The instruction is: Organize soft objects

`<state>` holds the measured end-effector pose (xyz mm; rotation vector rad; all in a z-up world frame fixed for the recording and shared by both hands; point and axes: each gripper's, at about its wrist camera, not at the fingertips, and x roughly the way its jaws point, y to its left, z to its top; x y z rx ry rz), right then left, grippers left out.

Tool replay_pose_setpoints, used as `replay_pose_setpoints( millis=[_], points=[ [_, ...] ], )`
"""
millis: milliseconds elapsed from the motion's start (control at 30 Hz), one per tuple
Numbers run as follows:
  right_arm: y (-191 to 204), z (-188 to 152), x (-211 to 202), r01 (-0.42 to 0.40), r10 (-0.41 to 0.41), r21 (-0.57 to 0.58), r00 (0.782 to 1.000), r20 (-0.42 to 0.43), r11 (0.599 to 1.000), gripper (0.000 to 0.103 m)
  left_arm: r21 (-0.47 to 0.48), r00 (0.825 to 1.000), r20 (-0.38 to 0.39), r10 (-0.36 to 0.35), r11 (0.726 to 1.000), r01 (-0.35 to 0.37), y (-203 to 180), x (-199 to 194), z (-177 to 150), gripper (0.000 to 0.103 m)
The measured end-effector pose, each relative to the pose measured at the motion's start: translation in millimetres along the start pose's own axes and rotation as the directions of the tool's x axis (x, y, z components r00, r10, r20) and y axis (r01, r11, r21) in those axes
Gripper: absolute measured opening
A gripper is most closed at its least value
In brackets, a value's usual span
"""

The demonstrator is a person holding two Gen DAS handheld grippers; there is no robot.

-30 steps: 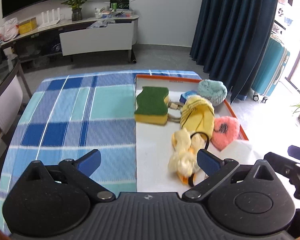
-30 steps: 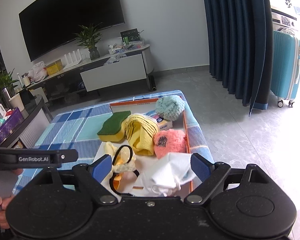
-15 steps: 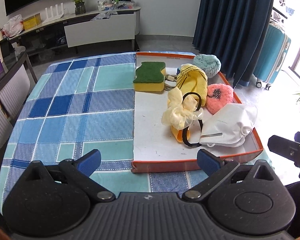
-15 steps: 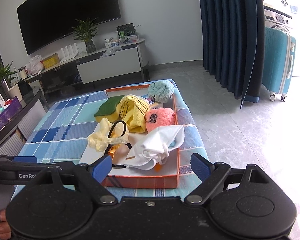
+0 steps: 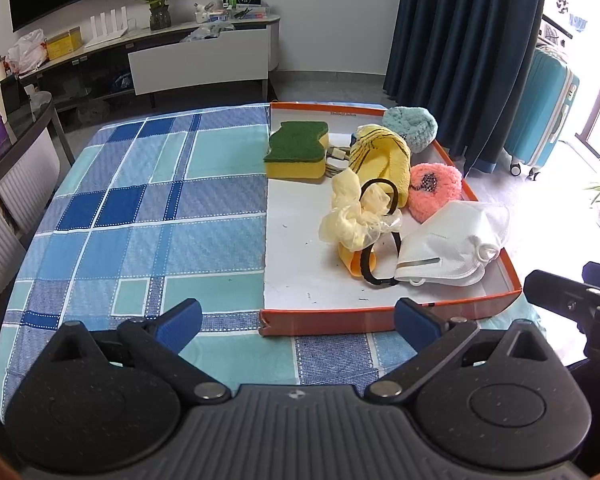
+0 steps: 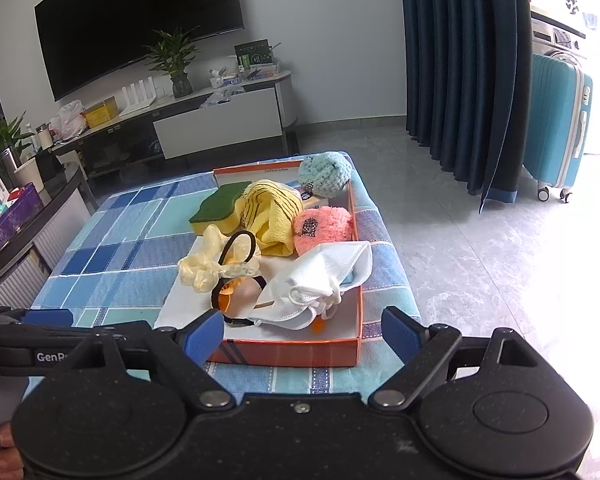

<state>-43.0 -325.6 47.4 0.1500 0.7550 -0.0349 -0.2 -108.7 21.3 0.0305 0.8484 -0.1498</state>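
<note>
An orange-rimmed tray (image 5: 384, 314) (image 6: 288, 350) on the right half of the table holds the soft objects: a green-and-yellow sponge (image 5: 296, 154) (image 6: 216, 210), a yellow striped cloth (image 5: 382, 156) (image 6: 274, 210), a teal knitted ball (image 5: 410, 126) (image 6: 326, 172), a pink fluffy pouch (image 5: 434, 190) (image 6: 324, 226), a pale yellow scrunchie (image 5: 354, 216) (image 6: 204, 264) with a black hair band (image 5: 374, 232), and a white face mask (image 5: 450, 246) (image 6: 320, 280). My left gripper (image 5: 298, 320) and right gripper (image 6: 302, 330) are both open and empty, held back above the table's near edge.
A blue checked tablecloth (image 5: 140, 208) covers the table. A TV console (image 5: 196, 56) with a plant stands behind. Dark blue curtains (image 5: 460, 40) and a teal suitcase (image 5: 540, 104) stand at the right. A glass side table (image 6: 20, 208) is at the left.
Both grippers have pulled back and up from over the tray to the table's near edge. The objects in the tray have stayed in place.
</note>
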Motion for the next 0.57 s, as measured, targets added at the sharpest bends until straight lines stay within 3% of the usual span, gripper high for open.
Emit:
replay_pose_setpoints(
  millis=[567],
  points=[
    [3.6, -0.7, 7.9, 0.002, -0.002, -0.004, 1.0, -0.021, 1.0, 0.101, -0.013, 0.999, -0.022, -0.041, 0.999, 0.041, 1.7, 5.0, -3.0, 0.103]
  ],
)
